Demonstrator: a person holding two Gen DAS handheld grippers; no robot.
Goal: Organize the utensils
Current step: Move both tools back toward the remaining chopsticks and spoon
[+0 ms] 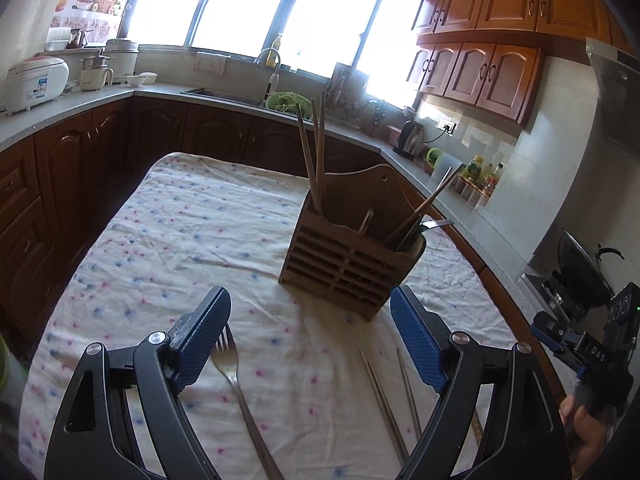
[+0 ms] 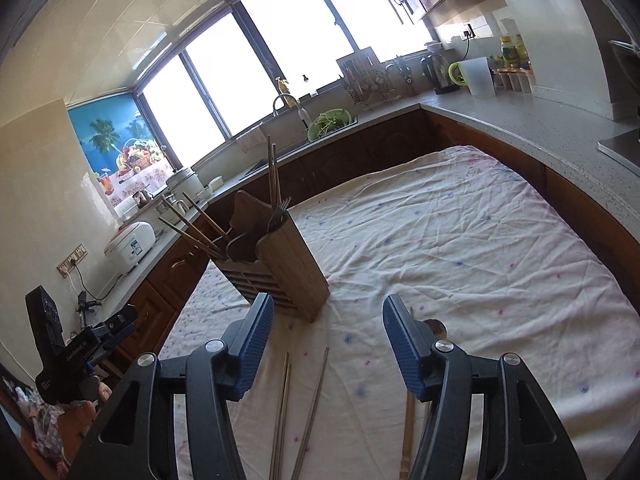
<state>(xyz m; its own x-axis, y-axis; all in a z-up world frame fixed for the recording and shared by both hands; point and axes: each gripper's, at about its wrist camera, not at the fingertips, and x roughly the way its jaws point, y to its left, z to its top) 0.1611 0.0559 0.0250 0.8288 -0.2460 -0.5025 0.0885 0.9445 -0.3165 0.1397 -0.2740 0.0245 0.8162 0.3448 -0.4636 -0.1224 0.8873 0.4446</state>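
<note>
1. Several utensils already stand in the holder, which sits on the cloth at about 12 o'clock from both grippers. Left to right in the left wrist view: two wooden chopsticks upright in the left compartment, one handle in the middle, then more chopsticks and dark metal pieces leaning toward 2 o'clock in the right compartment.
2. Left gripper: released, jaws wide apart, nothing between the pads. A fork lies on the cloth just beside its left pad, at about 7 o'clock from the holder.
3. Metal chopsticks, three as far as can be told, lie loose on the cloth near the left gripper's right pad, at about 6 o'clock from the holder.
4. Right gripper: released, jaws parted, nothing held. The metal chopsticks lie between and below its jaws. A wooden stick lies partly hidden under its right jaw.
5. Judgement: the task is partly done. Remaining work: fork, metal chopsticks and wooden stick into the holder.
</note>
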